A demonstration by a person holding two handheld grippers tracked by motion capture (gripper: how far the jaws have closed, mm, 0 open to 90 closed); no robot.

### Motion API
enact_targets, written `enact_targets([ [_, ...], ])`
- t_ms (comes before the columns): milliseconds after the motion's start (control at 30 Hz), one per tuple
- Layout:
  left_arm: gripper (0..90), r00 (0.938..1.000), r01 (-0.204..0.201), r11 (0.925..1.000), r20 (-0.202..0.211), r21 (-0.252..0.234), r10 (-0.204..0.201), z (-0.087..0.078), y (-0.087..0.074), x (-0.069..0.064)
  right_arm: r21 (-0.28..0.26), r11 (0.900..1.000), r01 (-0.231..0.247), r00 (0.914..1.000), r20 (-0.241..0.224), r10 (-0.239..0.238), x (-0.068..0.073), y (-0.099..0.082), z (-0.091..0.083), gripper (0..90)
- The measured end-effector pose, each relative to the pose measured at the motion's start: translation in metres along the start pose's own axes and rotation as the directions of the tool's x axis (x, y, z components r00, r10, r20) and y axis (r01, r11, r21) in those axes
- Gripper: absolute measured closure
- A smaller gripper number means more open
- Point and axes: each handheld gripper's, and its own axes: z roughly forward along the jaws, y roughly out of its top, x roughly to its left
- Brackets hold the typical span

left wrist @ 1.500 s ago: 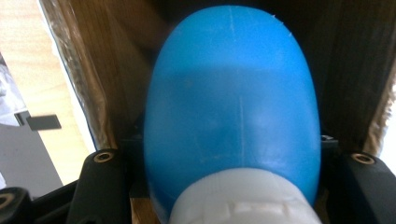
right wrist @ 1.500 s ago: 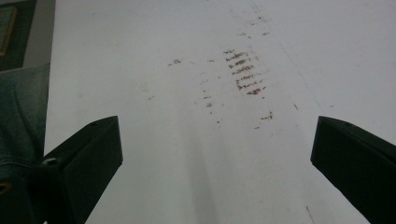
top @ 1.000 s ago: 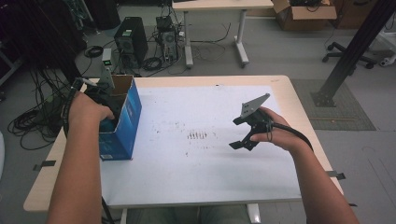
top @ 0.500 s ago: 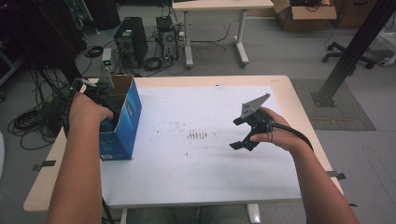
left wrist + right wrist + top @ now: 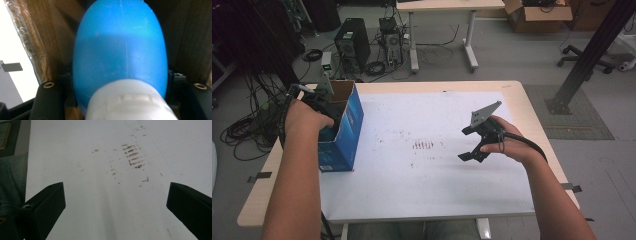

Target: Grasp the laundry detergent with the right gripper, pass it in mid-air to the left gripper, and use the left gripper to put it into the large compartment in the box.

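High view showed your left gripper (image 5: 319, 107) reaching down into the open blue carton (image 5: 343, 131) that stood on the left part of the white sheet (image 5: 422, 180) covering the table (image 5: 532, 100). The carton had some print on its near face, but it was too small to read. In the left gripper view, a blue bottle (image 5: 120, 47) with a white cap (image 5: 130, 102) lay inside the carton, between brown cardboard walls, with the cap toward the camera. The bottle sat between the jaws of your left gripper; these jaws had just been opening, and I cannot tell if the pads were pressing on the bottle. No label or writing was visible on the bottle.

Your right gripper (image 5: 473, 144) hung above the sheet on the right side, well apart from the carton. In the right gripper view its jaws stood wide apart over the bare sheet, near some brown marks (image 5: 132, 155).
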Motion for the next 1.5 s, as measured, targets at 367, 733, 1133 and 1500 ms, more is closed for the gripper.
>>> enact_targets([
  [367, 29.1, 1.0, 0.0, 0.9999, -0.002, -0.013, 0.0, -0.012, -0.003, -0.003, -0.009, 1.0, 0.003, 1.0, 0.0, -0.003, 0.001, -0.001, -0.001, 2.3],
  [733, 23.8, 1.0, 0.005, 0.999, -0.004, -0.044, -0.005, -0.033, -0.012, -0.006, -0.019, 0.9998, 0.012, 0.9999, 0.001, -0.012, 0.003, 0.001, -0.002, 2.3],
  [1133, 12.8, 0.9997, -0.004, 0.999, -0.024, -0.045, 0.003, -0.047, -0.021, -0.008, -0.03, 0.9993, 0.024, 0.9997, 0.004, -0.023, 0.007, 0.005, -0.006, 2.3],
  [1500, 5.0, 0.9982, -0.041, 0.9954, -0.049, -0.086, 0.037, -0.066, -0.032, -0.013, -0.042, 0.9985, 0.036, 0.9993, 0.011, -0.036, 0.012, 0.009, -0.015, 2.3],
])
